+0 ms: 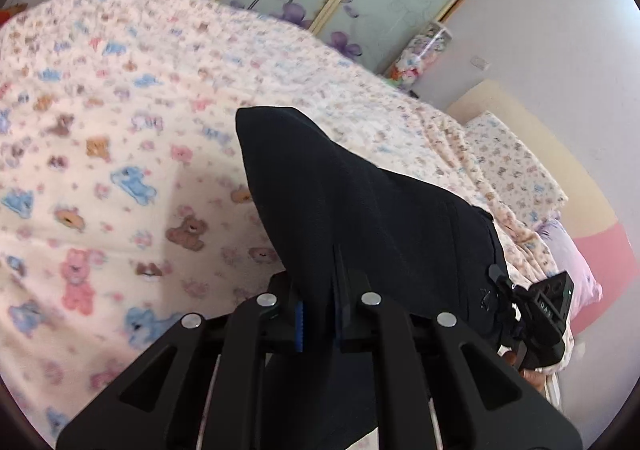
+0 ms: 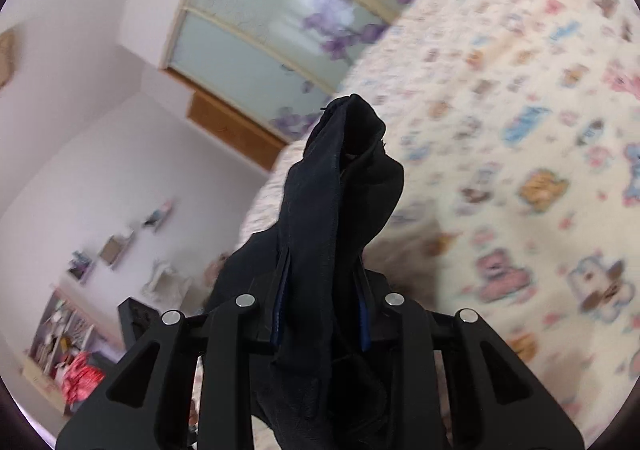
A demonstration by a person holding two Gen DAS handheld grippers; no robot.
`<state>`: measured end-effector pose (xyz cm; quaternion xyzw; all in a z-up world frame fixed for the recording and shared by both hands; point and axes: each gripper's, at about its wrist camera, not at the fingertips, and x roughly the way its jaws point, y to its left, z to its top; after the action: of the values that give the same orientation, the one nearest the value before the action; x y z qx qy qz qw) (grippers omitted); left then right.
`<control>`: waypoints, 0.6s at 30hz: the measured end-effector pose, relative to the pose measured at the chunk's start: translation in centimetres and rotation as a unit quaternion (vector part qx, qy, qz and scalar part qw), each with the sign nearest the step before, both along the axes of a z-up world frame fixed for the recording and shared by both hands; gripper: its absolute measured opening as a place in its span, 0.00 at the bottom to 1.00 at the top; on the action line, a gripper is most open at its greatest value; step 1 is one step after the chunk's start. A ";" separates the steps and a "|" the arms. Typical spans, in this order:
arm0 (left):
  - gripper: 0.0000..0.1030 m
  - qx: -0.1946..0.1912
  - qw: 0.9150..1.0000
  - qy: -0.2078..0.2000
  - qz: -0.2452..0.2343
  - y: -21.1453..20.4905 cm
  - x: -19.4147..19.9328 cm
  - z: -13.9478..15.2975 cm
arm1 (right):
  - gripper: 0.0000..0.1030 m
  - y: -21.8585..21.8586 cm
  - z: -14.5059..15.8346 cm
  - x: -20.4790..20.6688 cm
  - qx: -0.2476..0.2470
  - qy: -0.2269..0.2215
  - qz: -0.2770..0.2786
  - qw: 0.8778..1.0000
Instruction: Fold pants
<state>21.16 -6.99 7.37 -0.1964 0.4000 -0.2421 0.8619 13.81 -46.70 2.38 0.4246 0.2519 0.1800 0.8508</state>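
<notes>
Black pants [image 1: 360, 210] on cream teddy-bear-print blanket [image 1: 120, 130]

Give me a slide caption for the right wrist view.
Right tool shut on bunched black pants above the teddy-print blanket.

Only the small white letters "DAS" can be read, printed on the side of the black right gripper [image 1: 550, 314] that is seen at the lower right of the left wrist view.

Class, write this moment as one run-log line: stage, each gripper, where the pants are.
stage: pants gripped | left gripper: shut on black pants | right gripper: shut on bunched pants | surface: teddy-bear blanket | fold: not yet made
</notes>
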 end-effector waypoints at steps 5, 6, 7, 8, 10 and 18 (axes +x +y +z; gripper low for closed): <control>0.24 0.033 0.998 0.031 0.039 -0.2 1.6 -4.7 | 0.30 0.0 -3.1 1.7 -0.049 0.072 -0.029 0.996; 0.35 0.029 0.998 0.033 0.048 0.2 1.6 -5.2 | 0.31 -0.1 -3.0 1.8 -0.049 0.075 -0.029 0.996; 0.49 0.024 0.997 0.034 0.058 0.6 1.5 -5.4 | 0.38 0.1 -2.8 1.9 -0.063 0.080 -0.033 0.994; 0.54 0.021 0.997 0.036 0.067 1.1 1.4 -5.6 | 0.42 0.3 -2.7 1.8 -0.078 0.081 -0.039 0.993; 0.60 0.006 0.996 0.037 0.083 2.4 1.1 -5.5 | 0.64 0.5 -2.3 1.6 -0.106 0.092 -0.061 0.988; 0.84 -0.003 0.994 -0.063 0.089 4.0 -3.3 -0.2 | 0.67 -0.1 2.9 -2.4 -0.068 -0.027 -0.065 0.995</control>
<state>17.90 -2.96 7.21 -0.2181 0.3253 -0.1777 0.9028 11.46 -46.82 5.25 0.3763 0.2118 0.1179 0.8942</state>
